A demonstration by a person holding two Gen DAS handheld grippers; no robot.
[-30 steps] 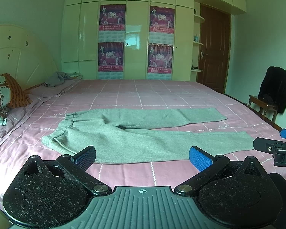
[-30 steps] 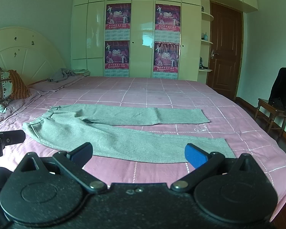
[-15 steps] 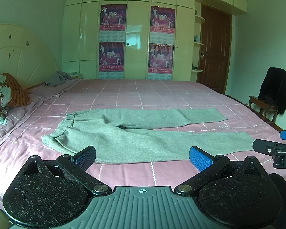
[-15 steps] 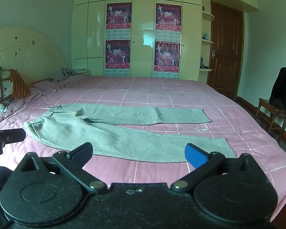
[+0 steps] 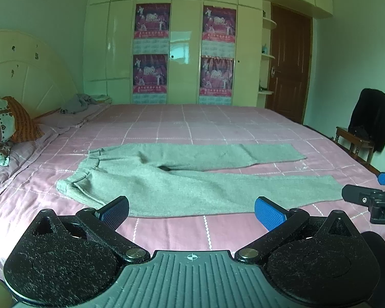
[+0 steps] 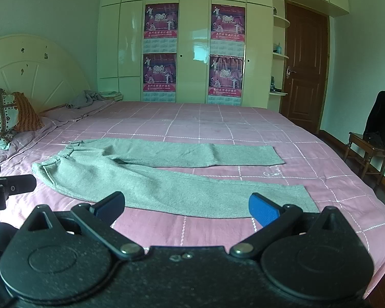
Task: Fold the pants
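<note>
Grey-green pants (image 5: 182, 179) lie flat on the pink checked bed (image 5: 192, 125), waistband to the left, both legs spread apart toward the right. My left gripper (image 5: 191, 211) hovers open over the near bed edge, short of the nearer leg, nothing between its blue pads. In the right wrist view the same pants (image 6: 151, 177) stretch across the bed, and my right gripper (image 6: 186, 209) stands open just before the nearer leg's hem end. The right gripper also shows at the right edge of the left wrist view (image 5: 369, 197), beside the hem.
Patterned pillows (image 5: 2, 125) and a headboard (image 5: 25, 77) stand at the left. A crumpled grey cloth (image 5: 77, 102) lies at the far left of the bed. A wardrobe with posters (image 5: 182, 51) fills the back wall. A wooden chair with a dark jacket (image 5: 369, 123) stands right, by a brown door (image 5: 287, 66).
Both grippers have barely shifted; the views sit almost the same, with the pants unmoved on the bed.
</note>
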